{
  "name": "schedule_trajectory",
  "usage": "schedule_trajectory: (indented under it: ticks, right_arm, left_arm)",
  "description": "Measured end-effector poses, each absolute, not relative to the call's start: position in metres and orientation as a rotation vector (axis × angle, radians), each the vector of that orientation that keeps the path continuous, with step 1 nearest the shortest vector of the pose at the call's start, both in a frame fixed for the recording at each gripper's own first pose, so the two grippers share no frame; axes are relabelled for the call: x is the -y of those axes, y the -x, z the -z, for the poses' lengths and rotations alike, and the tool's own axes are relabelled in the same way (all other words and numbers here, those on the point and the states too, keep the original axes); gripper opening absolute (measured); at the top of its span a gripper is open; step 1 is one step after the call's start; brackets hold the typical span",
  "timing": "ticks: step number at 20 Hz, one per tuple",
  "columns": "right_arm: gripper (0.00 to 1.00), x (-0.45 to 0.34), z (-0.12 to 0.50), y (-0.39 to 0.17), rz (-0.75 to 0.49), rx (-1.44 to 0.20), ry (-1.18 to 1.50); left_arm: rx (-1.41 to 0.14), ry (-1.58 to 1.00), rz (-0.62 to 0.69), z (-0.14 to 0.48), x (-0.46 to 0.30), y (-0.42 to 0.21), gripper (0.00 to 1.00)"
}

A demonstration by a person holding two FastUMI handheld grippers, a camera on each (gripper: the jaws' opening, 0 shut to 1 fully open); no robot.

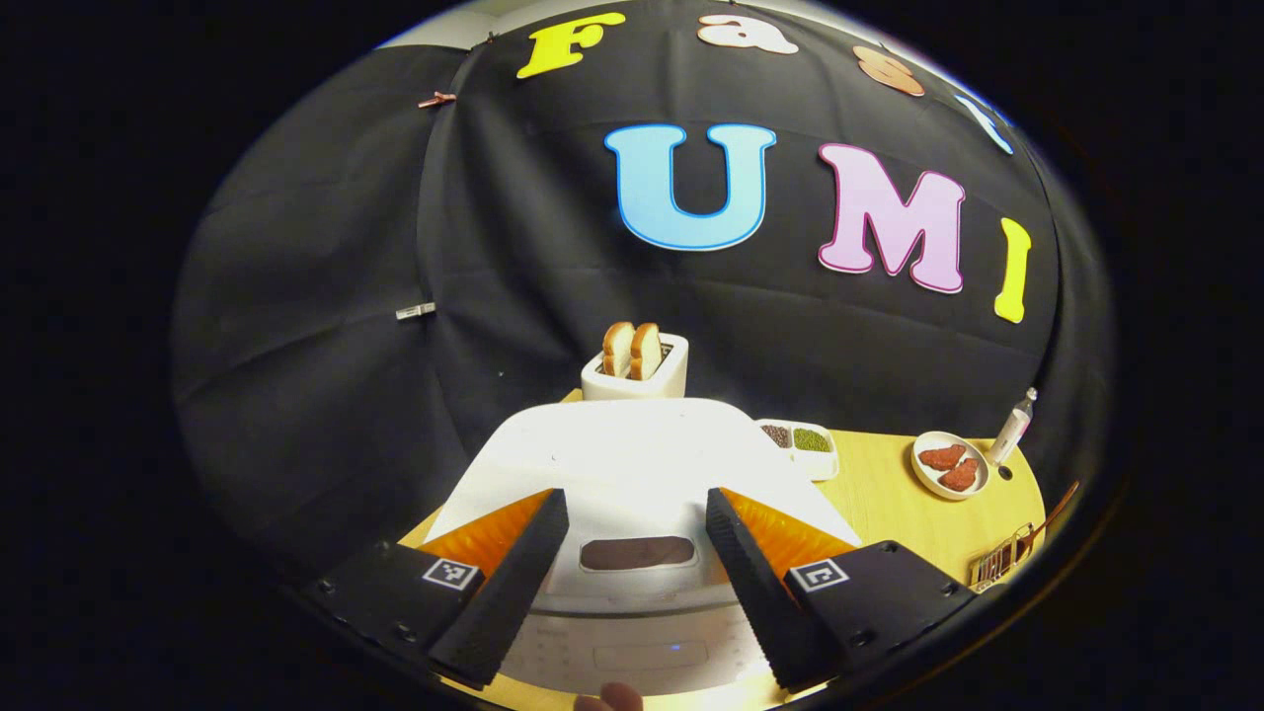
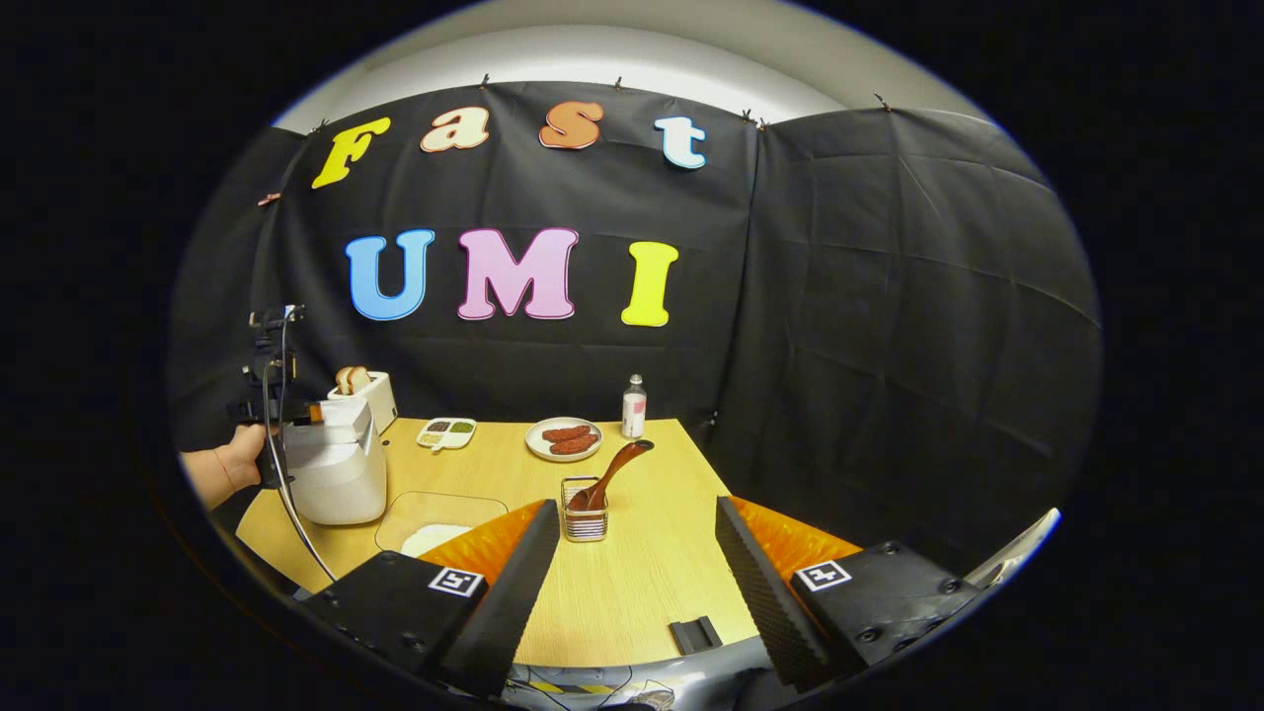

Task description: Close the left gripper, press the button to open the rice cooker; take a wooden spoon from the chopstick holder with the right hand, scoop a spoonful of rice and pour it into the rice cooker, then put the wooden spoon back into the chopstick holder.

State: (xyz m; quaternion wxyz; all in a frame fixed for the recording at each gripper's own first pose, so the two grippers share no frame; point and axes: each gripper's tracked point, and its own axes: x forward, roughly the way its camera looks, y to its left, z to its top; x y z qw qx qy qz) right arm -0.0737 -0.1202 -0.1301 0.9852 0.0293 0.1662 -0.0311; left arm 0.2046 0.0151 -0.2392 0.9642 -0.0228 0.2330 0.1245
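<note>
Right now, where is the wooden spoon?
In the right gripper view, the spoon leans in the holder mid-table, in front of the plate, right of the cooker.

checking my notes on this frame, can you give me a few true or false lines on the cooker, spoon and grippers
1. The rice cooker lid is open. False: it is closed.
2. The wooden spoon stands in the chopstick holder. True.
3. The left gripper is shut. False: its fingers are apart above the cooker.
4. The right gripper holds the spoon. False: it is open and short of the holder.
5. Bread slices sit in the toaster behind the cooker. True.
</note>
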Motion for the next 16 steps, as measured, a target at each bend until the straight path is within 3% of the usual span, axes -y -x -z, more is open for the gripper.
schedule_trajectory:
  ticks: [16]
  right_arm:
    - [0.98, 0.117, 0.128, 0.088, 0.034, -0.312, -0.048]
  left_arm:
    - [-0.530, 0.031, -0.302, 0.270, 0.001, -0.179, 1.00]
